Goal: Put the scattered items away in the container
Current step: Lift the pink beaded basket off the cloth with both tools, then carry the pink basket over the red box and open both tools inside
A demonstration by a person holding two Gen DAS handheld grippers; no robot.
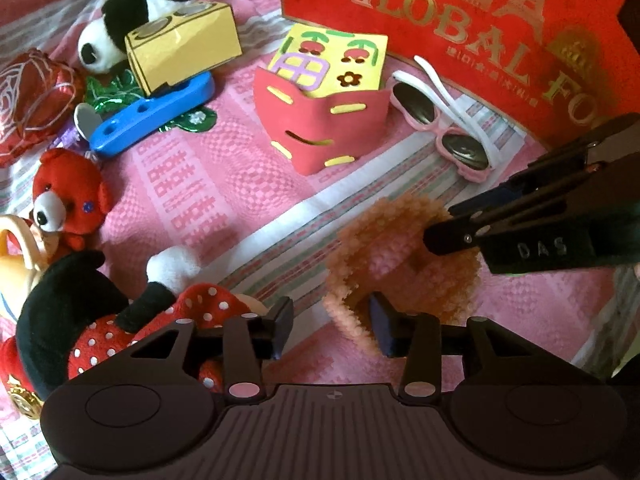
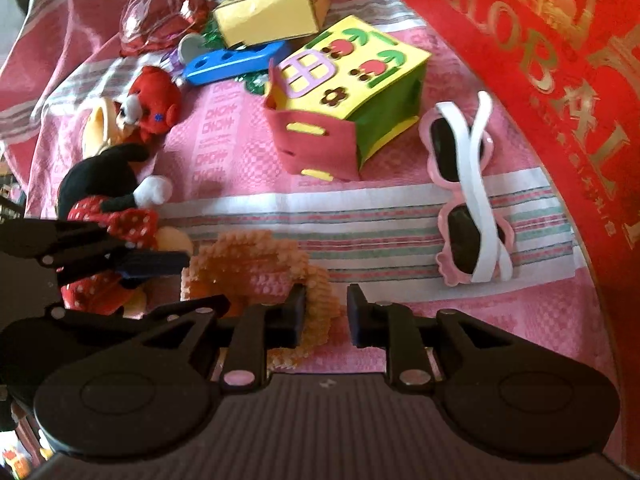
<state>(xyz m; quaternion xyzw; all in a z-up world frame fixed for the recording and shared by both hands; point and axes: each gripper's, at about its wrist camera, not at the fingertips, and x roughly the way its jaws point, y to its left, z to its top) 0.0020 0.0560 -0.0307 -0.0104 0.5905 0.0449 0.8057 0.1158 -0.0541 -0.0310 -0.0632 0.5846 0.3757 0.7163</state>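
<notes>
Left claw (image 1: 331,330) jaws apart, right claw (image 2: 323,314) jaws apart, both low

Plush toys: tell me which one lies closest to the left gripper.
The polka-dot mouse plush, right beside the left gripper. The red bear lies farther off, the panda farthest.

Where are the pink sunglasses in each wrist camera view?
Left wrist: pink sunglasses at right of centre, beside the red box.
Right wrist: pink sunglasses at centre-right, arms crossed, on the striped cloth band.
Shared landmark: the yellow and red foam house, just left of them.
</notes>
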